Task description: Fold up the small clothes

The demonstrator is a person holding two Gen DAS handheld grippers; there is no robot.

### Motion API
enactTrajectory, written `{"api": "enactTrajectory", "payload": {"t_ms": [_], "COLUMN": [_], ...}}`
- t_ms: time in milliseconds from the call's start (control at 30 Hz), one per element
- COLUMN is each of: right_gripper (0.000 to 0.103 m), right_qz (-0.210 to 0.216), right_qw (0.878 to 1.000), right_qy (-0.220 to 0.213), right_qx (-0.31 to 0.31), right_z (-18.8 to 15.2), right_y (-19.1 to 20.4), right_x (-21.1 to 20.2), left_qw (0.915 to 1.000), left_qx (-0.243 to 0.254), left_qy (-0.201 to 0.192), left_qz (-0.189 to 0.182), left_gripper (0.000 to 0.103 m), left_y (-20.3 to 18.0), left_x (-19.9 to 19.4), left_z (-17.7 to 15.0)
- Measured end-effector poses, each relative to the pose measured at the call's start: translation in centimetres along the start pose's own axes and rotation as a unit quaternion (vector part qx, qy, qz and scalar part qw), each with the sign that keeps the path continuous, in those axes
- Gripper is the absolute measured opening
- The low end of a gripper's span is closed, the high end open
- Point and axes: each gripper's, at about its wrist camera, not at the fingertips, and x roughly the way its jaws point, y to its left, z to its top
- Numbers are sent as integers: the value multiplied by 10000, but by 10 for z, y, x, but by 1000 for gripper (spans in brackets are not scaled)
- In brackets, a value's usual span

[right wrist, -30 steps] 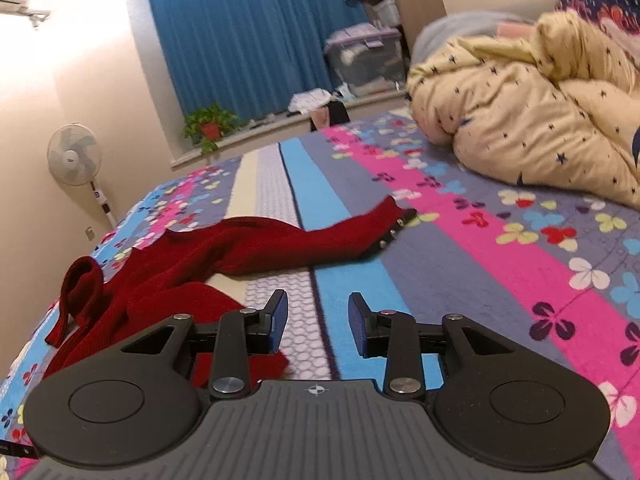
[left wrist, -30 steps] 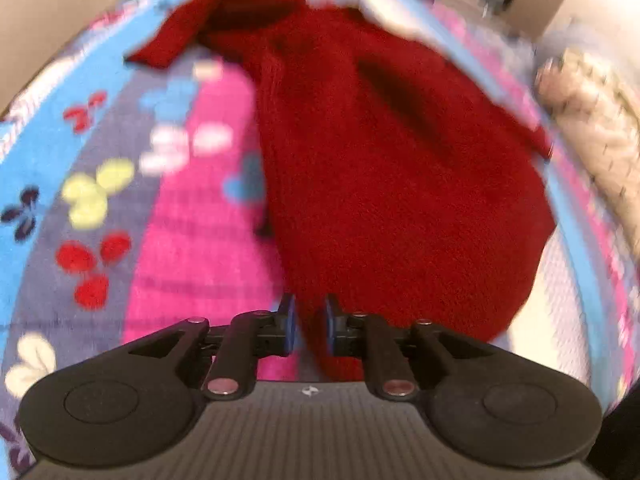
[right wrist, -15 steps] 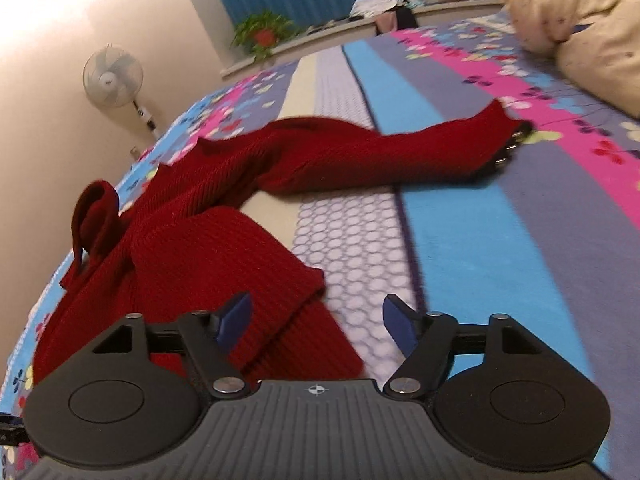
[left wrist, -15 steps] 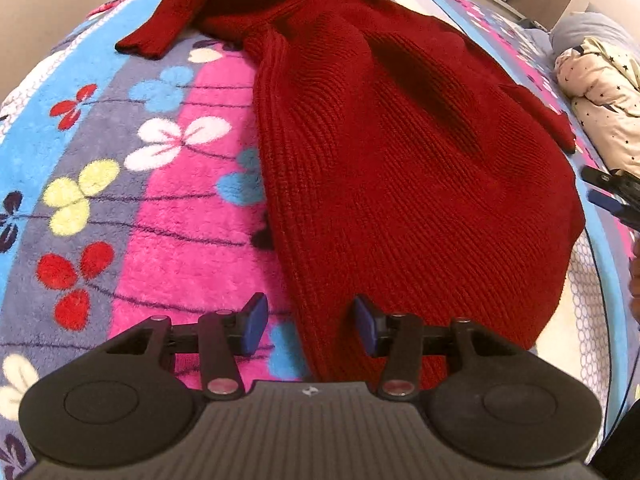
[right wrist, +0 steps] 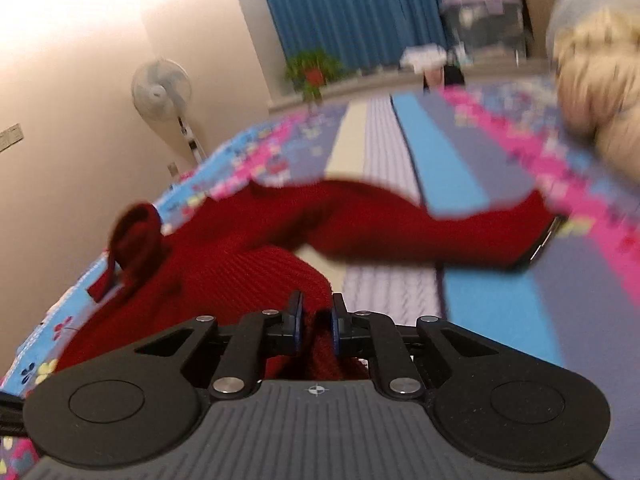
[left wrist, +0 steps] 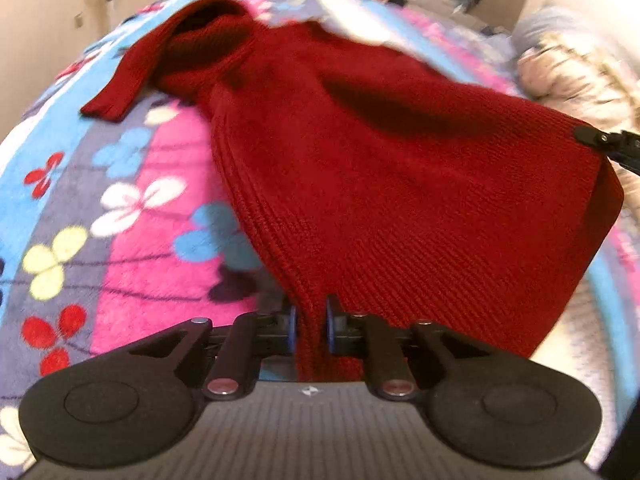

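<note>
The left claw (left wrist: 309,328) is clenched on the sweater (left wrist: 400,168), its two fingers pinching the ribbed side edge at the hem corner. The right claw (right wrist: 316,328) is likewise clenched on the sweater (right wrist: 224,268), with red knit bunched between its fingers at the opposite hem corner; in the left view its tip (left wrist: 600,142) shows at the far right, touching the cloth's raised corner.

Ahead of the left claw the sweater spreads away over the bedspread (left wrist: 120,208), the hem end lifted off it and the collar end lying far ahead. One sleeve (left wrist: 120,84) angles off ahead and to the left, its cuff flat on the bedspread. Left of the claw the flowered bedspread is open right up to the knit's edge. To the right, the hem drapes down past the right claw and hides the bed beneath.

Ahead of the right claw the other sleeve (right wrist: 460,236) stretches to the right across the bedspread (right wrist: 460,176), ending in a dark cuff. Open striped bedspread lies ahead and to the right.

Both views are smeared, so knit detail and the far room are hard to make out. A pale duvet (right wrist: 592,76) sits far right. Beyond the bed stand a fan (right wrist: 162,88), a plant (right wrist: 314,70) and blue curtains (right wrist: 360,8).
</note>
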Motion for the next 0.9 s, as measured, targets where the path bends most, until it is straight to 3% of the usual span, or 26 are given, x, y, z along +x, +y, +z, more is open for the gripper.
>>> {"api": "enactTrajectory", "payload": {"t_ms": [100,133,200,333,400,533,633,700,800,900], "right_gripper": [12,7,6,12,16,41,41,42,46,46], "right_qz": [-670,-892,-1077,144,107,-236,-683,-813,-940,-923], "right_qw": [9944,9911,9856,9721,9776,9915,9866,9805,9770,9755], "right_qy": [-165,-176,-75,1227,1130,1160,1477,1791,1907,1995], "right_qx": [-800,-977,-1302,-1992,-1773,-531,-149,-3,138,35], "right_z": [0,-6,-28,-85,-89,-75,-79,-81,-84,-95], "right_y": [36,45,67,84,66,4,-37,-50,-56,-45], "right_x": [-71,-89,-113,-108,-108,-83,-49,-22,7,22], "left_qw": [9986,9979,9980,9995,9989,9975,9974,9975,9976,9961], "left_qx": [125,105,3,-185,-279,-376,-528,-525,-344,-168], "left_qy": [-426,-523,-510,-32,228,348,337,383,564,755], "left_qz": [-292,-379,-364,266,284,483,344,264,219,427], "left_gripper": [11,11,11,11,12,15,28,42,49,51], "left_y": [-2,3,20,65,79,87,90,86,75,68], "left_x": [-34,-46,-63,-69,-66,-63,-58,-54,-40,-28], "left_z": [-3,-6,-15,-35,-41,-45,-38,-38,-36,-41]}}
